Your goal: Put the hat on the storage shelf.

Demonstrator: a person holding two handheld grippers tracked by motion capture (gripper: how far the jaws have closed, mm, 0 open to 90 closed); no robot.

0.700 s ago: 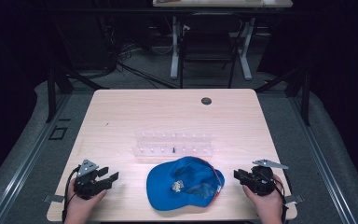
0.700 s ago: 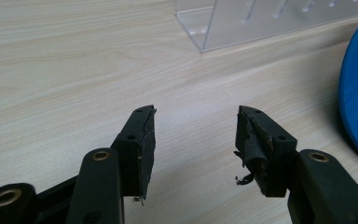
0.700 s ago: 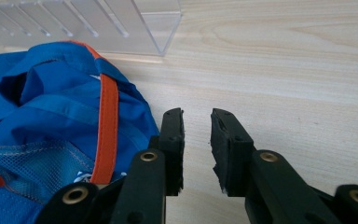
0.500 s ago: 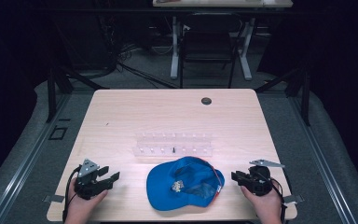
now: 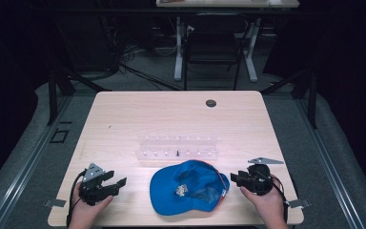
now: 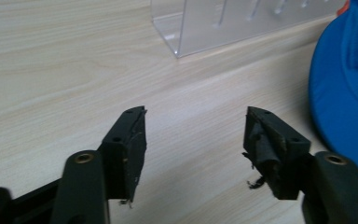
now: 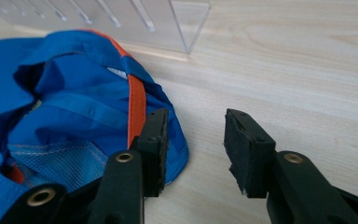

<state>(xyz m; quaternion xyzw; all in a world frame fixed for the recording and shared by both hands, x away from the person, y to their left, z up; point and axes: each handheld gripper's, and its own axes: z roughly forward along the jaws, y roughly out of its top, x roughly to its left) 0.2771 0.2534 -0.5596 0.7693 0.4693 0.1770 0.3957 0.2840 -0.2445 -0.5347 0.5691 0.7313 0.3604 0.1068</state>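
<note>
A blue cap (image 5: 188, 187) with an orange band lies upside down near the table's front edge, with a small heap of metal bits (image 5: 181, 190) inside it. My left gripper (image 5: 116, 183) rests open on the table to the cap's left, its jaws pointing toward the cap (image 6: 345, 88). My right gripper (image 5: 234, 179) is open just right of the cap (image 7: 74, 116), with one jaw close beside the cap's edge. Behind the cap stands a clear plastic rack (image 5: 177, 148) holding one dark screw (image 5: 177, 153).
The light wooden table (image 5: 171, 114) has a round black grommet (image 5: 211, 103) near its far edge. The clear rack's corner (image 6: 186, 28) stands ahead of the left gripper and the rack's end (image 7: 186, 23) stands ahead of the right gripper. A chair (image 5: 212, 47) stands beyond the table.
My right gripper has edged a little left, closer to the cap. The left gripper has stayed in place.
</note>
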